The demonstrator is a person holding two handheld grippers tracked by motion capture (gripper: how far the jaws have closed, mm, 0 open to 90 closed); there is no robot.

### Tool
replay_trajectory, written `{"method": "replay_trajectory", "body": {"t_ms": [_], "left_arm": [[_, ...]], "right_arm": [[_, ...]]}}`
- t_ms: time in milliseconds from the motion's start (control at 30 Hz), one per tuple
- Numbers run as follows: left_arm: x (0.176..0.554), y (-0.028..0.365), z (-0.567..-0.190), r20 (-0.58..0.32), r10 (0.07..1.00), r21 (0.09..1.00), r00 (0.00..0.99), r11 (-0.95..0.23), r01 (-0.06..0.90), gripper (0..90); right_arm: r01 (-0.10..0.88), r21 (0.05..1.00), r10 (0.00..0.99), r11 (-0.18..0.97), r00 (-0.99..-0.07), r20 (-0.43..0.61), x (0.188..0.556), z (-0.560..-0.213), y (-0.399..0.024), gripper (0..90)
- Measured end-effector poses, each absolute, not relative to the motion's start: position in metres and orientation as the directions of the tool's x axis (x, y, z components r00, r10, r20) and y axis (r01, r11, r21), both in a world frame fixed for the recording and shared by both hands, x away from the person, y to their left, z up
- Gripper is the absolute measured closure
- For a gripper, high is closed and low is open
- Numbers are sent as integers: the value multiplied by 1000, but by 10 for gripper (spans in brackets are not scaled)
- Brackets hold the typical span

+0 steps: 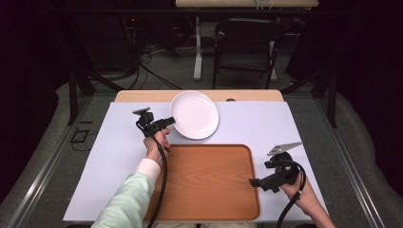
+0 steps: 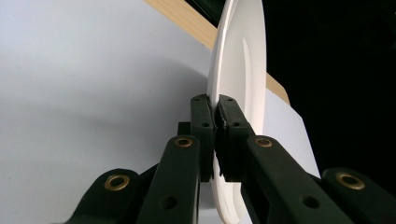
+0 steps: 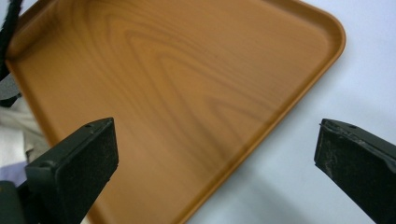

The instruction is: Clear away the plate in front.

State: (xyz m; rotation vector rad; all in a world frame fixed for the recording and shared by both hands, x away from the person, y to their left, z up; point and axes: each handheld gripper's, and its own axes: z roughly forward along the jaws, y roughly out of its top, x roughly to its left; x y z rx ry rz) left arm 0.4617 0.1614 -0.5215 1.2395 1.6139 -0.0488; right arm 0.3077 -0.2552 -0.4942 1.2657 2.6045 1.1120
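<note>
The left gripper [image 1: 167,121] is pinching the near-left rim of the white plate [image 1: 195,114], both pads pressed flat against the rim and the plate tilting off the pale blue mat [image 1: 95,156] behind the wooden tray [image 1: 209,183]. The right gripper [image 1: 256,182] is hovering at the tray's right edge, jaws spread wide and holding nothing. Judged from this, the plate is bound for the tray; a one-sided rim grip is likely letting the plate sag, so the carry is calling for a slow, level pace and a low set-down.
</note>
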Motion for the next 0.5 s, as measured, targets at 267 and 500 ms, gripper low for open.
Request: {"method": "replay_trajectory", "body": {"t_ms": [267, 500], "left_arm": [[455, 160, -503, -720, 675, 553, 163, 415, 722, 870], [447, 158, -493, -725, 654, 564, 217, 382, 732, 871]], "right_arm": [[680, 627, 701, 380, -654, 285, 343, -495, -237, 0], [698, 638, 691, 325, -636, 344, 372, -499, -216, 0]]}}
